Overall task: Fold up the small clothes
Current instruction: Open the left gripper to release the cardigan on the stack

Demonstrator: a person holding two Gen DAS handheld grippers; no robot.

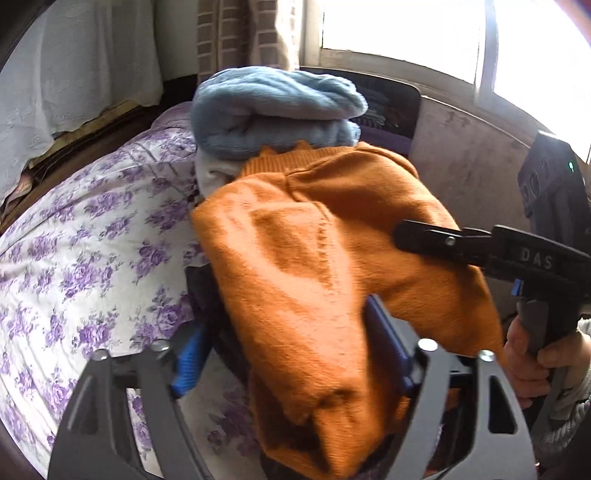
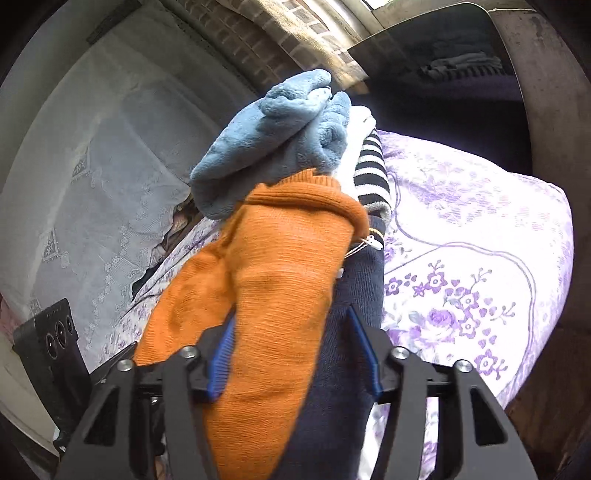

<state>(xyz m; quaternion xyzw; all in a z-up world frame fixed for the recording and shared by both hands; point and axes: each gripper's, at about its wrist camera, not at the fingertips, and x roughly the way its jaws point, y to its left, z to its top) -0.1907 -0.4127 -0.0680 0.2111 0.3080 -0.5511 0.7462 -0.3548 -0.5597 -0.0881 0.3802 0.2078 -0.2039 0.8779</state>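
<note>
An orange knit garment (image 1: 314, 266) hangs folded between my two grippers over the bed. My left gripper (image 1: 295, 350) is shut on it, its blue pads (image 1: 384, 332) pressed against the cloth. My right gripper (image 2: 291, 354) is shut on the orange garment (image 2: 273, 295) together with a navy garment (image 2: 347, 350) beside it. The right gripper's black fingers also show in the left wrist view (image 1: 436, 240), lying on the orange cloth. Behind lies a pile with a light blue fleece (image 1: 273, 110) (image 2: 273, 144) on top and a black-and-white striped piece (image 2: 371, 173).
The bed has a white sheet with purple flowers (image 1: 85, 251) (image 2: 461, 277). A white lace cover (image 2: 92, 184) hangs at the left. A black device (image 2: 55, 339) stands at the lower left. A window (image 1: 406, 33) and wall are behind the pile.
</note>
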